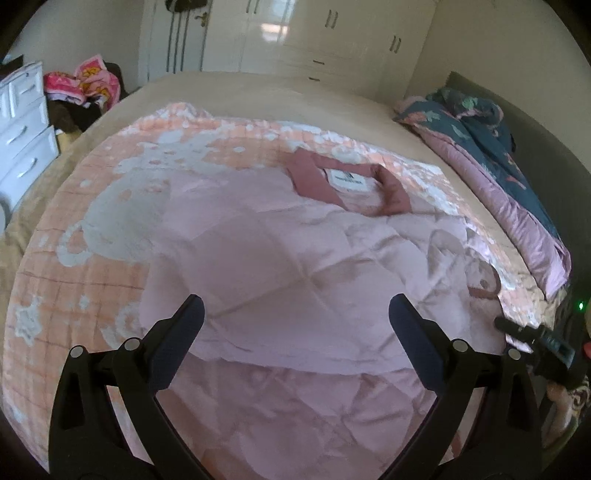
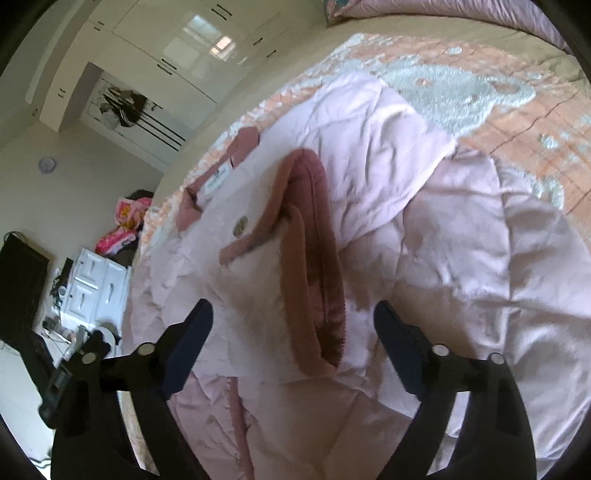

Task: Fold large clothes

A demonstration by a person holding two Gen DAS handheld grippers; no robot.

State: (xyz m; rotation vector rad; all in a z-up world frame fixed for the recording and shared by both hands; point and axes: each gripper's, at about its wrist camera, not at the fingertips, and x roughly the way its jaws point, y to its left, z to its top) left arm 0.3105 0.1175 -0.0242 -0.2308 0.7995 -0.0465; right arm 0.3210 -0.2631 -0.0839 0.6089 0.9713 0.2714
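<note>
Pale pink quilted jacket (image 1: 295,266) spread flat on the peach-and-white patterned blanket (image 1: 92,229), dead ahead of both tools. Dusty-rose collar (image 1: 391,192) with white label at the far end, beyond the left gripper (image 1: 297,314). Left gripper hovering over the jacket's middle, fingers (image 1: 184,332) spread wide, nothing between them. Over on the right wrist view: right gripper (image 2: 293,319) also spread wide, pinching nothing, ribbed dusty-rose cuff (image 2: 314,258) of a sleeve lying straight ahead between the fingers' line, its opening gaping toward the camera. Cannot tell whether the tips touch the fabric. Dark floral quilt (image 1: 491,155) bundled off to the left gripper's right; white drawer unit (image 1: 22,125) far left; cream wardrobe (image 1: 295,33) beyond the bed.
</note>
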